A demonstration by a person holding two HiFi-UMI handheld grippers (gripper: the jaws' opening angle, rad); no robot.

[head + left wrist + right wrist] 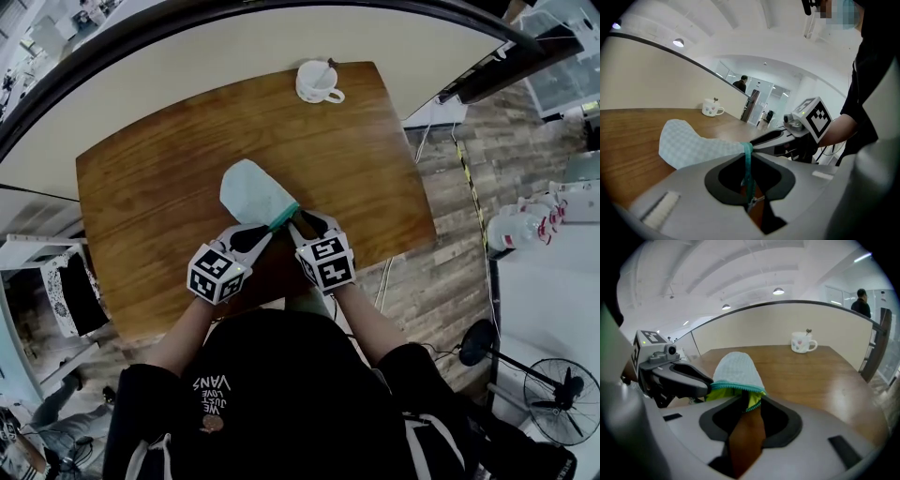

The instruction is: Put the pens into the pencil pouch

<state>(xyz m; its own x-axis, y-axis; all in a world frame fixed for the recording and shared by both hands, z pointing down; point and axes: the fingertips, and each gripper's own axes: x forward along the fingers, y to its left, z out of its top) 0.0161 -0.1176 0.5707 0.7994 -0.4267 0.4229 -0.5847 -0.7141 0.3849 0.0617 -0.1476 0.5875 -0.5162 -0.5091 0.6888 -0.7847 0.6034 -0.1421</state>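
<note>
- Two grippers, one in each hand, meet at the near end of one pencil pouch point(253, 190). The pouch lies on the wooden table point(150, 187) and stretches away from both sets of jaws.
- The left gripper point(748, 158) has its jaws nearly together, clamped on the pouch's teal zipper edge point(284, 217).
- The right gripper point(746, 401) has its jaws apart, with the table showing through the gap. The zipper edge and a fold of yellow-green lining point(754, 399) sit at its tips, unpinched.
- One white mug point(319, 82) stands far ahead of both grippers, well beyond the pouch.
- One person point(739, 83) stands beyond the mug — small, dark and hard to make out.
- Hidden: no view shows the pouch's interior, so its contents cannot be told.
- In the head view the two sets of tips crowd the pouch mouth and are hard to separate.
</note>
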